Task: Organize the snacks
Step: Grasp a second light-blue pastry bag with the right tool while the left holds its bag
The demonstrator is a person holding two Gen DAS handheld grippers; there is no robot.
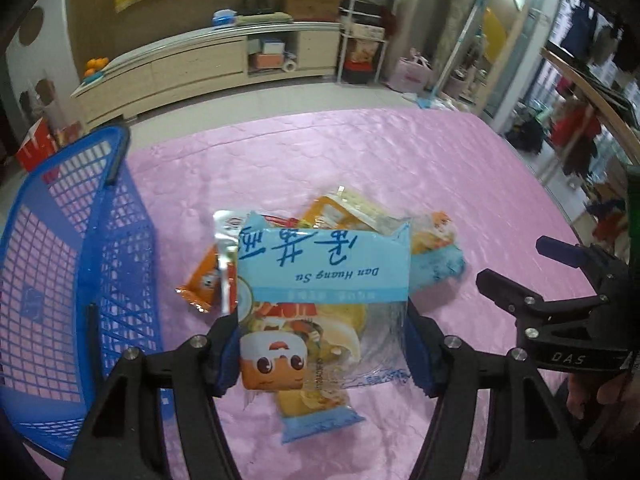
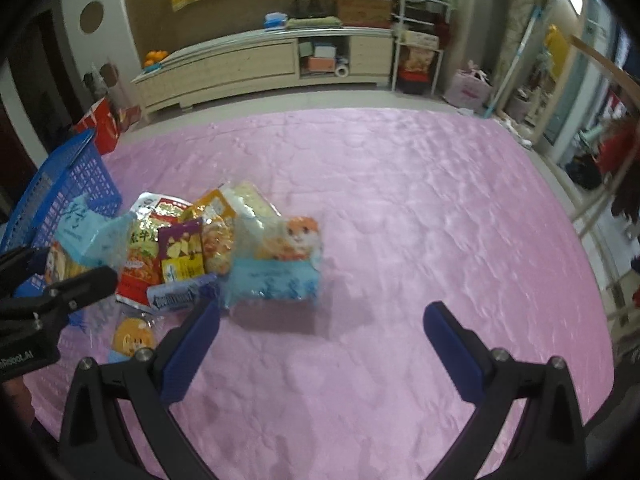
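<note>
My left gripper (image 1: 324, 348) is shut on a light blue snack packet (image 1: 320, 288) marked "Dan Huang Su" and holds it above the pink cloth. It also shows in the right wrist view (image 2: 86, 232). A pile of snack packets (image 2: 200, 248) lies behind it, with another blue packet (image 2: 280, 276) at its right end. A blue plastic basket (image 1: 60, 280) stands to the left of the held packet. My right gripper (image 2: 320, 340) is open and empty over bare cloth, to the right of the pile. It shows in the left wrist view (image 1: 516, 264).
The table is covered by a pink cloth (image 2: 400, 200). A small packet with a cartoon face (image 2: 132, 338) lies near the left finger of the right gripper. A long low cabinet (image 2: 260, 64) and shelves stand beyond the table.
</note>
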